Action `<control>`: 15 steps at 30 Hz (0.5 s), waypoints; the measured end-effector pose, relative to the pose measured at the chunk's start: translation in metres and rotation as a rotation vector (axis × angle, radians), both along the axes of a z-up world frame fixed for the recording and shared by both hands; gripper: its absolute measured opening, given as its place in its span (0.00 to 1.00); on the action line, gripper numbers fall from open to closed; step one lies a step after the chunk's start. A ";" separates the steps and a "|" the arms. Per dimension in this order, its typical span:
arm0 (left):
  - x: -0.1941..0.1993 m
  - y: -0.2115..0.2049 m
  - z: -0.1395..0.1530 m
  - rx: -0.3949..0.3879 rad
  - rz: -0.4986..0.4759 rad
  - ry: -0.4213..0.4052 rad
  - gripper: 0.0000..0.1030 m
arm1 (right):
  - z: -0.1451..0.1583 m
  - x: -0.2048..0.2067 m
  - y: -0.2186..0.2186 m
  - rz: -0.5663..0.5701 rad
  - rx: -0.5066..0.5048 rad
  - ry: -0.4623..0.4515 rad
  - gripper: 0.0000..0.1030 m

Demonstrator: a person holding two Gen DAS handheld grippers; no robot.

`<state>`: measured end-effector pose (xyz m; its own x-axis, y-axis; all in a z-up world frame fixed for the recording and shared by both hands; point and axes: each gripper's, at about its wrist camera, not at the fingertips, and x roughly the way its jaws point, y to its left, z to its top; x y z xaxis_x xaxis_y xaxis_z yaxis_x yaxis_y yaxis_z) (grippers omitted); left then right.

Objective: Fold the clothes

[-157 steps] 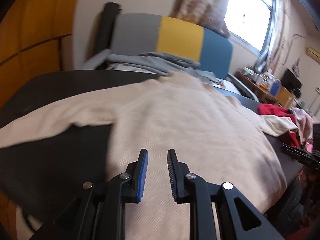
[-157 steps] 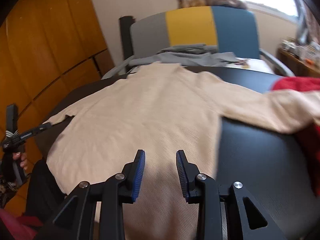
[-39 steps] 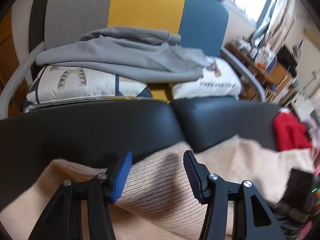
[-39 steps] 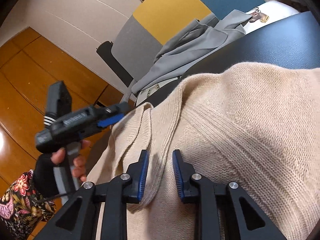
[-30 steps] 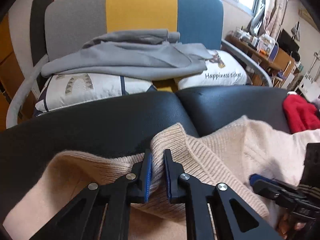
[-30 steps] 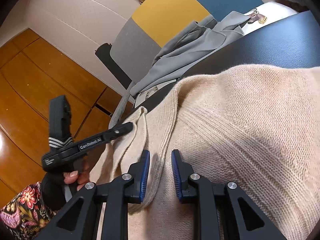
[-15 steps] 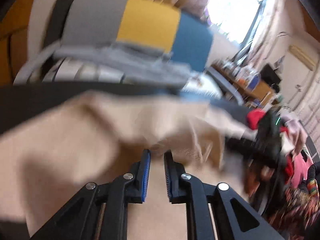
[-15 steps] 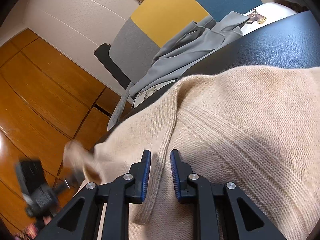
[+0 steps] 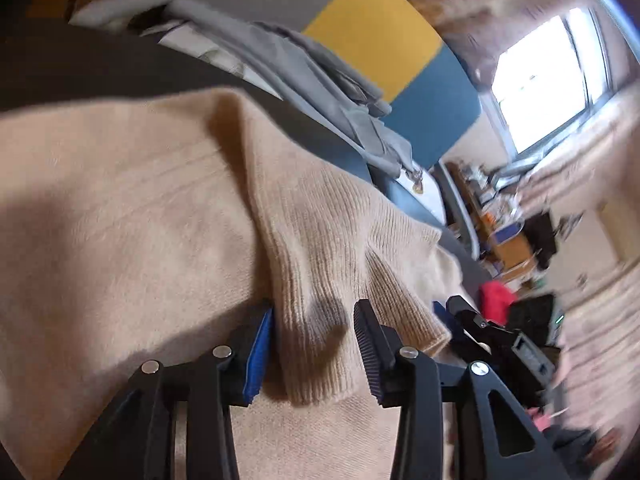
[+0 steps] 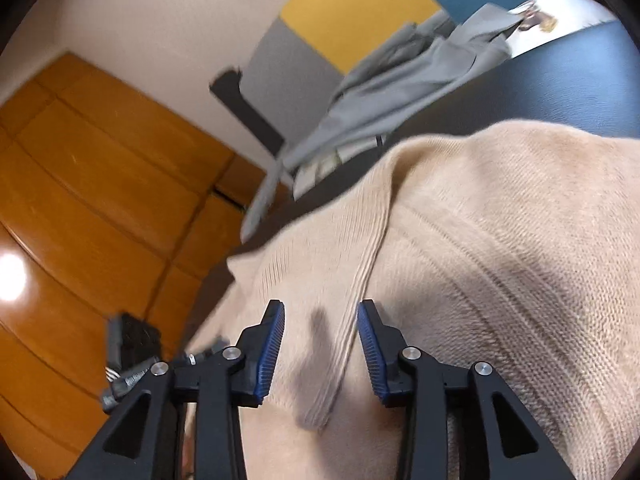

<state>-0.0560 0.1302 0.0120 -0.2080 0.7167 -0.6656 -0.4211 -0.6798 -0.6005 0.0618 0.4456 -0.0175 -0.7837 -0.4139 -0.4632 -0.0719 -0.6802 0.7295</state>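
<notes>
A beige knit sweater [image 9: 120,200] lies on the black table [image 9: 80,68], its upper part folded down over its body. In the left wrist view its ribbed edge [image 9: 320,280] lies between the fingers of my left gripper [image 9: 316,332], which stands open just over it. In the right wrist view the same sweater [image 10: 500,260] fills the lower right, and a ribbed band [image 10: 360,300] runs down between the fingers of my right gripper [image 10: 322,336], also open. Each gripper shows at the edge of the other's view.
Behind the table stands a chair with grey, yellow and blue panels [image 9: 380,32], with grey clothes [image 9: 320,80] and cushions piled on it. A red garment [image 9: 496,296] lies at the table's right end. Orange wooden panels [image 10: 100,200] cover the left wall.
Both grippers were shut on the sweater's far edge; they carried it toward me, folding it over the body. Now both have opened and let the cloth go.
</notes>
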 end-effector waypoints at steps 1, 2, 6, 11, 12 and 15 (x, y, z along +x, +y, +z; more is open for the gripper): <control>0.002 0.001 0.000 -0.001 0.004 0.008 0.39 | 0.002 -0.002 -0.005 0.013 0.025 -0.024 0.38; 0.004 0.001 0.000 0.007 0.012 0.011 0.39 | 0.004 -0.005 -0.010 0.025 0.051 -0.048 0.38; 0.002 -0.006 -0.006 0.080 0.065 -0.037 0.30 | 0.012 -0.015 -0.030 0.075 0.152 -0.143 0.33; -0.007 -0.025 0.002 0.039 0.085 -0.012 0.06 | 0.031 -0.013 -0.031 0.053 0.215 -0.177 0.06; -0.007 -0.027 0.004 0.016 0.075 0.011 0.06 | 0.037 -0.008 -0.024 0.033 0.212 -0.158 0.06; -0.001 -0.026 -0.003 -0.049 0.032 0.056 0.05 | 0.031 0.001 -0.020 0.035 0.227 -0.160 0.06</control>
